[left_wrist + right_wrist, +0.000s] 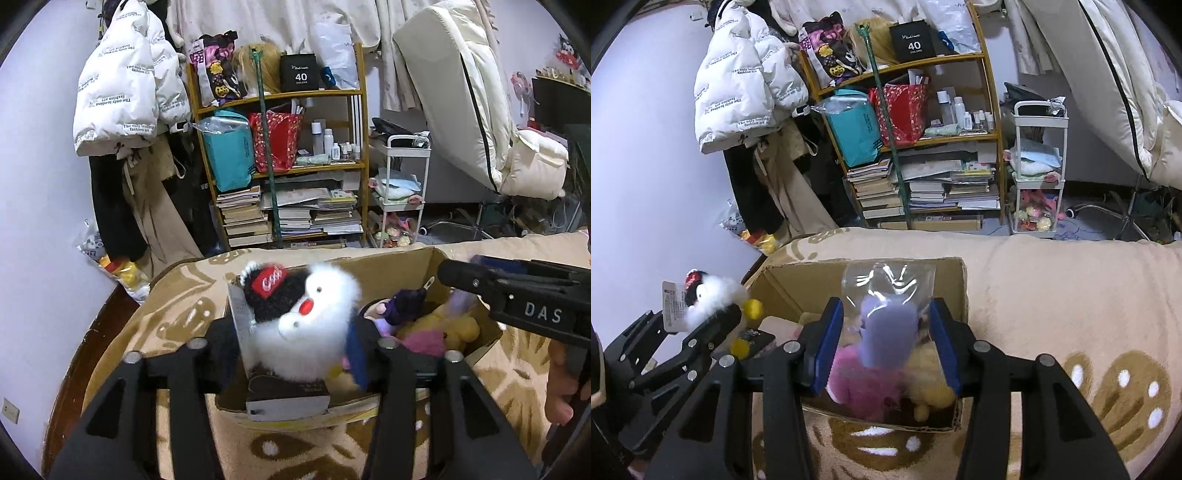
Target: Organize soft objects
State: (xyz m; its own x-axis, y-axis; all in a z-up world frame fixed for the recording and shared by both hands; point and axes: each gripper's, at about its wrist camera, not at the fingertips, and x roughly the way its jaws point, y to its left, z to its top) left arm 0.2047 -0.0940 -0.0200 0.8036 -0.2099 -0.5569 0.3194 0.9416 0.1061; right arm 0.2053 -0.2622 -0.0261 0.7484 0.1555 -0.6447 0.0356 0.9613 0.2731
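Observation:
My left gripper (295, 350) is shut on a white and black fluffy plush (306, 325) with a red cap and a card tag, held over the left end of the cardboard box (436, 266). The plush also shows at the left of the right wrist view (709, 299). My right gripper (882, 347) is shut on a purple plush in a clear plastic bag (886, 332), held over the same box (956, 273). Pink (864, 384) and yellow (934, 395) soft toys lie inside the box. The right gripper (517, 291) reaches in from the right in the left wrist view.
The box sits on a beige patterned blanket (1052, 295) on a bed. Beyond stand a wooden shelf (284, 147) of books and bags, a white cart (402, 192), hanging coats (122, 92) and a leaning mattress (461, 92).

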